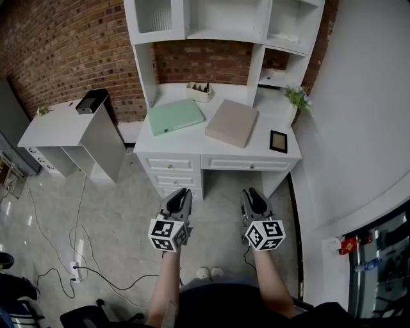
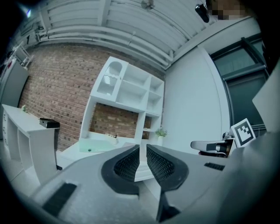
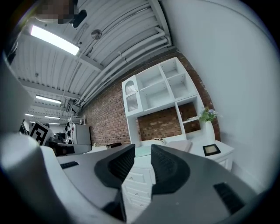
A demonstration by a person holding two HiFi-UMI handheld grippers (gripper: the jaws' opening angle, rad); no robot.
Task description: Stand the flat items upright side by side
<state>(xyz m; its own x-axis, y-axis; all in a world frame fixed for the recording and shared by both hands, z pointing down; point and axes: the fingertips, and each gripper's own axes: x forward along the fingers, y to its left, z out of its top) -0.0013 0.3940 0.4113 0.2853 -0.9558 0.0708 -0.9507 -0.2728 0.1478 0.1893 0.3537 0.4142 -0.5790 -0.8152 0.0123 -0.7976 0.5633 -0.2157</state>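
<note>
A mint-green folder (image 1: 176,116) and a pale pink binder (image 1: 232,122) lie flat on the white desk (image 1: 192,142). A small black picture frame (image 1: 278,141) lies flat near the desk's right front corner. Both grippers hang in front of the desk, over the floor and well short of it. My left gripper (image 1: 182,192) (image 2: 142,146) is shut with nothing in it. My right gripper (image 1: 251,193) (image 3: 143,146) stands slightly open, with nothing between its jaws. The folder (image 2: 94,145), binder (image 3: 179,144) and frame (image 3: 211,149) show far ahead in the gripper views.
A white hutch (image 1: 224,19) with shelves rises at the desk's back. A pen tray (image 1: 199,92) and a potted plant (image 1: 296,97) stand on the desk. To the left is a white side shelf (image 1: 70,131) with a black box (image 1: 91,100). Cables (image 1: 77,256) trail on the floor.
</note>
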